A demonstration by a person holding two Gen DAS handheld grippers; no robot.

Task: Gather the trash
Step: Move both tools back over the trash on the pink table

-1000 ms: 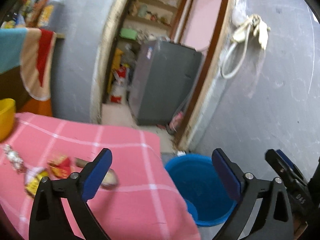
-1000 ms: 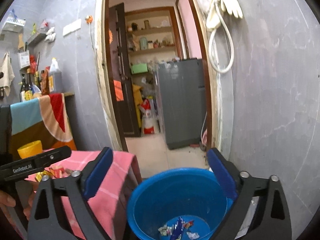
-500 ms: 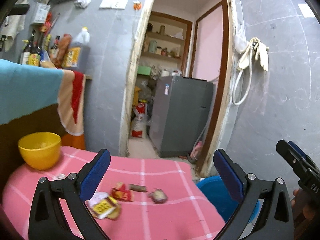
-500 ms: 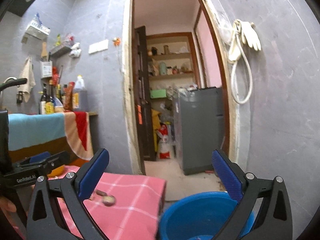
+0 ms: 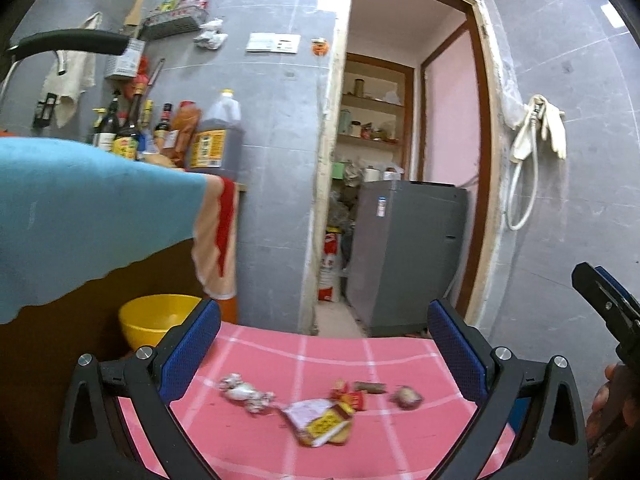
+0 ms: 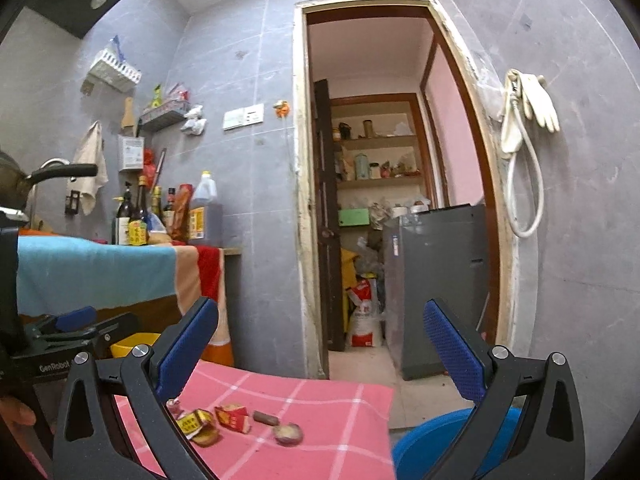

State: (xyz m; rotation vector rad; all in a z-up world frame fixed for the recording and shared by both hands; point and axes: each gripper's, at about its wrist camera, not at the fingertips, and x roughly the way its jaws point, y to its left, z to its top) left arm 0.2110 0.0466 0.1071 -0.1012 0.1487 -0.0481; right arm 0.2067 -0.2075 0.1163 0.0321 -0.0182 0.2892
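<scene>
Several scraps of trash lie on the pink checked tablecloth [image 5: 360,356]: a crumpled silver wrapper [image 5: 245,393], a yellow-red packet [image 5: 322,425], a small red wrapper [image 5: 352,392], a brown stub [image 5: 370,387] and a round brownish piece [image 5: 408,397]. My left gripper [image 5: 322,344] hangs open above them, holding nothing. In the right wrist view the same packet [image 6: 198,424], red wrapper [image 6: 234,417] and round piece [image 6: 288,434] lie ahead of my right gripper [image 6: 320,340], which is open too. The blue bucket [image 6: 432,444] shows at the lower right, behind the right finger.
A yellow bowl [image 5: 158,318] stands at the table's far left. Behind it is a counter with a blue-and-orange towel [image 5: 80,216] and bottles [image 5: 160,132]. A doorway [image 6: 380,200] leads to a grey appliance [image 6: 440,280]. The other gripper [image 5: 608,308] shows at the right edge.
Both grippers have swung up and left, away from the blue bucket and toward the table. The trash now lies centred ahead of the left gripper; the bucket has dropped out of its view.
</scene>
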